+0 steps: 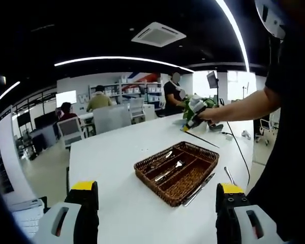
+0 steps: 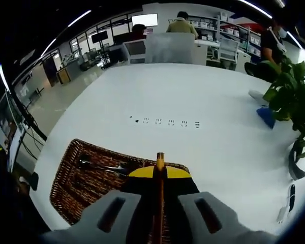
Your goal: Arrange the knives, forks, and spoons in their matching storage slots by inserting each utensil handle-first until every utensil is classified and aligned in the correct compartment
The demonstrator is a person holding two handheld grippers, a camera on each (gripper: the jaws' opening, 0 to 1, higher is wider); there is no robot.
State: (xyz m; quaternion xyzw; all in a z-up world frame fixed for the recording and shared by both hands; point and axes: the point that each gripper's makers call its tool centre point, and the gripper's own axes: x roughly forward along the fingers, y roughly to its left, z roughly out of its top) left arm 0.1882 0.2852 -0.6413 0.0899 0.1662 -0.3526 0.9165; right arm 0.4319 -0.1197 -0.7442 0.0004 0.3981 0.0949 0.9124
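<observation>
A brown wicker tray (image 1: 189, 179) with lengthwise slots sits on the white table (image 1: 112, 168). A spoon (image 1: 162, 157) and a fork (image 1: 171, 169) lie in its slots. A knife (image 1: 200, 188) and another utensil (image 1: 229, 175) lie on the table beside its near right side. My left gripper (image 1: 156, 206) is open and holds nothing, short of the tray. My right gripper (image 2: 159, 171) is shut on a slim brown-handled utensil (image 2: 159, 198), seen edge-on, above the tray (image 2: 76, 185). In the left gripper view, a hand holds the right gripper (image 1: 193, 119) raised beyond the tray.
A potted plant (image 2: 290, 99) and a blue object (image 2: 267, 117) stand at the table's far right. A black cable (image 1: 239, 152) runs along the table edge by the person's arm (image 1: 244, 104). Several people sit or stand at desks and chairs in the background.
</observation>
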